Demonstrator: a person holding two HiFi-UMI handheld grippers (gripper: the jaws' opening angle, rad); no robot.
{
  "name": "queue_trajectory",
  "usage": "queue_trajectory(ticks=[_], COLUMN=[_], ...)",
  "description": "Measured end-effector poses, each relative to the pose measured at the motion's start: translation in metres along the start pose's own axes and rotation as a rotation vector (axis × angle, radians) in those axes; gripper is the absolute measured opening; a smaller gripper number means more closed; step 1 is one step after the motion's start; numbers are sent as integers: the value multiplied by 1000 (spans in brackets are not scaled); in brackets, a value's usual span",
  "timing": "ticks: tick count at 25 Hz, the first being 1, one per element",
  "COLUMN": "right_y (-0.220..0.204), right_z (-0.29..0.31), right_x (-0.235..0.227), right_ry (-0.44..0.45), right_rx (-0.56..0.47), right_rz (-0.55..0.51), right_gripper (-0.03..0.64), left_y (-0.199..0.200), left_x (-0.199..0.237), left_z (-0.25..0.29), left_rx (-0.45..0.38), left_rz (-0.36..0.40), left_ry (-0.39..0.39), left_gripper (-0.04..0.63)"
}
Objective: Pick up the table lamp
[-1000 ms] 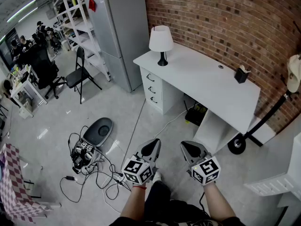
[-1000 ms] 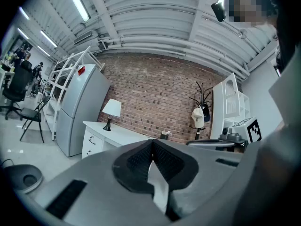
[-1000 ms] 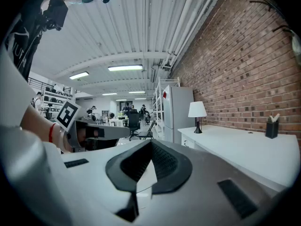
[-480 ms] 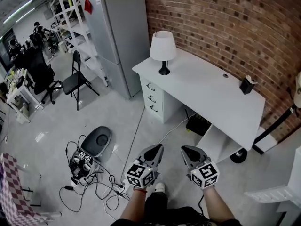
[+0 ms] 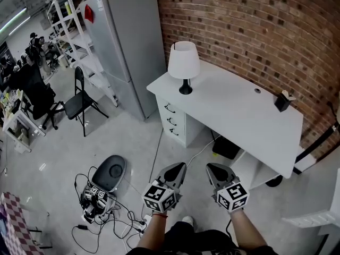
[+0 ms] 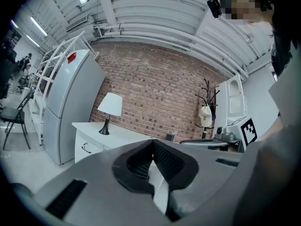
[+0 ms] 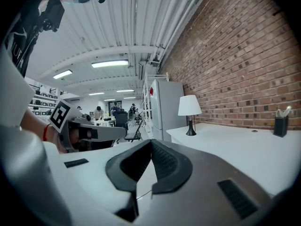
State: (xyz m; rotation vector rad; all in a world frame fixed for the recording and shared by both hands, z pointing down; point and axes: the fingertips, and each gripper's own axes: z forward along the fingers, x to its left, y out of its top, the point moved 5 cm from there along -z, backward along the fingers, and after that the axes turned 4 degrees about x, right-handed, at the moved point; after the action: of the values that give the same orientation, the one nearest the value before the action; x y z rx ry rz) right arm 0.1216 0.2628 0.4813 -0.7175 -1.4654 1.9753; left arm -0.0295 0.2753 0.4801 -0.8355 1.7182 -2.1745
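Both grippers and the camera have come nearer the table point(image 5: 249, 116) than a second ago: the white table and the table lamp point(image 5: 184, 65) now sit lower and larger in the head view, and the folding chair point(image 5: 79, 97) has slid towards the left edge. The left gripper point(image 5: 179, 168) and the right gripper point(image 5: 211, 168) keep the same pose side by side low in the frame, each with its jaws pressed together and nothing between them.

The table lamp stands upright on the table's left end, above the drawers point(image 5: 172, 125), with its white shade and dark base. It is well apart from both grippers, with bare floor between them. A small dark box point(image 5: 282, 102) sits near the table's far right end, against the brick wall point(image 5: 255, 31). A tall grey fridge point(image 5: 125, 47) stands just left of the table, and a white shelving rack point(image 5: 69, 31) is beyond it.

On the floor to the left of the grippers lie a round grey device point(image 5: 110, 171) and a tangle of cables point(image 5: 114, 219). Neither lies on the straight line from the grippers to the lamp.
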Motion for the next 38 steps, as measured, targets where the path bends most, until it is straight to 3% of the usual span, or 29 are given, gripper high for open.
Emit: queue_trajectory(ticks=[11, 19, 38], right_y=[-1, 9, 39], right_z=[47, 100, 226], right_x=[-19, -46, -151], right_ry=[-19, 1, 44], right_rx=[33, 19, 58], right_rz=[11, 52, 48], right_gripper=[3, 2, 3], left_y=[6, 15, 57], left_x=[41, 86, 166], left_z=[26, 53, 191], left_rx=[10, 13, 15], left_rz=[-14, -24, -32], left_ry=[-8, 27, 2], left_gripper=[6, 6, 6])
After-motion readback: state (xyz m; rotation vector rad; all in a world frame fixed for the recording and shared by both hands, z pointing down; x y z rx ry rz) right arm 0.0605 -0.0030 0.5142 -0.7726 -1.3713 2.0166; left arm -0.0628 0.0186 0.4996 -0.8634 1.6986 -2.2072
